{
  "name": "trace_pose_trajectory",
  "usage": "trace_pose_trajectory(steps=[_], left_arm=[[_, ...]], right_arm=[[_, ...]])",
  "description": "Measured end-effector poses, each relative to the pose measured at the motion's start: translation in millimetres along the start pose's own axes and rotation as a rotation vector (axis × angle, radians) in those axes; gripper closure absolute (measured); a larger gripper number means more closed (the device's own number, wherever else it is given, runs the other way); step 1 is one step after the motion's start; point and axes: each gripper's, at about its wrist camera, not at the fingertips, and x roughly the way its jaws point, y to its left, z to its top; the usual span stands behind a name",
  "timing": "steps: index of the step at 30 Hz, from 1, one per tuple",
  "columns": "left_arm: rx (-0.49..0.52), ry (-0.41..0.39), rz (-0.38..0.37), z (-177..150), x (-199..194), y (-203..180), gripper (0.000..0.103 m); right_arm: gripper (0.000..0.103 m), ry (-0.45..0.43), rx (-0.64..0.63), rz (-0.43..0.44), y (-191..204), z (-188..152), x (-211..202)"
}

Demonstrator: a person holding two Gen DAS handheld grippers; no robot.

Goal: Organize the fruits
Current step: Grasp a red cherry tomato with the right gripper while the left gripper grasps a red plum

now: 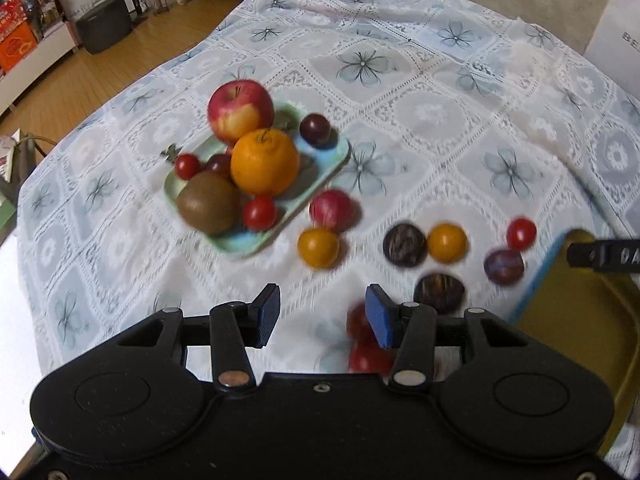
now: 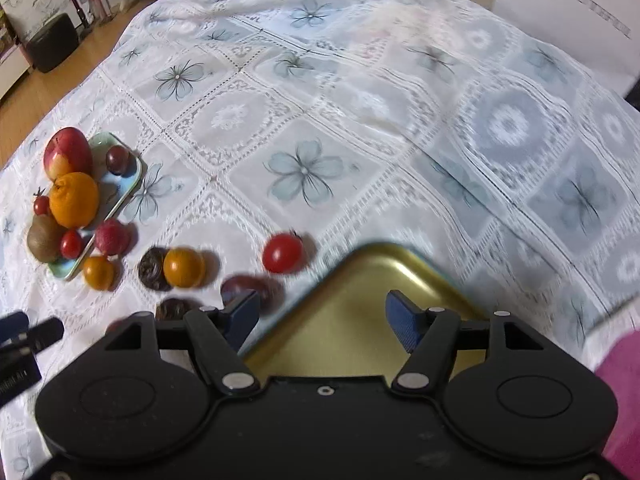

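My left gripper (image 1: 322, 316) hangs wide and empty over the cloth (image 1: 420, 120), just above the loose fruit, which I judge is the pose for choosing a piece to lift; red tomatoes (image 1: 362, 340) lie partly hidden under its right finger; beyond them sit two dark fruits (image 1: 403, 245), two small orange ones (image 1: 447, 242), a plum (image 1: 504, 266) and a tomato (image 1: 521, 233), all scattered between the two trays; further out the green tray (image 1: 320, 164) is crowded with apple (image 1: 240, 110), orange (image 1: 265, 162) and kiwi (image 1: 207, 208), so I take the gold tray (image 1: 580, 320) as the place for the rest. My right gripper (image 2: 322, 316) is also wide and holds nothing, poised over that gold tray (image 2: 360, 280), probably to steady or receive. The right view shows the tray's bare corner and a pink thing (image 2: 620, 380) at the edge, blurred beyond telling; only the left view shows the near tomatoes.
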Motion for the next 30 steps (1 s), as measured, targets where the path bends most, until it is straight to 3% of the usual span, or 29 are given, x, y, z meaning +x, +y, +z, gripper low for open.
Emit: trace_pose_trajectory(steps=[4,7,8,9,10,11,16,18,21,30], left_arm=[[0.021,-0.002,0.024,26.2,18.8,-3.4,0.047],[0.047,0.009,0.007,40.4,34.2,-6.9,0.047],[0.058,0.015,0.006,44.2,40.1,-8.2,0.047],[0.065,0.022,0.008,47.8,46.0,-9.9,0.048],[0.073,0.027,0.006,50.6,51.3,-11.8,0.048],[0.081,0.031,0.001,53.7,56.7,-14.0,0.048],[0.112,0.057,-0.01,61.1,79.0,-23.4,0.048],[0.132,0.072,0.001,61.0,87.5,-27.5,0.048],[0.143,0.082,0.028,59.3,97.0,-30.1,0.048],[0.15,0.074,0.097,58.6,115.5,-30.6,0.046]], right_arm=[[0.039,0.008,0.007,0.051,4.4,18.3,21.3],[0.052,0.022,0.019,0.086,5.1,25.1,36.6],[0.06,0.033,0.021,0.094,5.6,25.5,41.2],[0.078,0.054,0.021,0.101,5.8,27.0,47.6],[0.089,0.075,0.018,0.107,6.0,27.7,53.3],[0.093,0.1,0.011,0.12,6.5,28.8,59.7],[0.088,0.078,0.008,0.176,5.8,28.2,67.9],[0.079,0.058,-0.003,0.181,7.4,28.8,68.8],[0.078,0.068,-0.002,0.208,8.1,29.0,72.0],[0.07,0.042,0.024,0.176,0.1,31.3,66.7]])
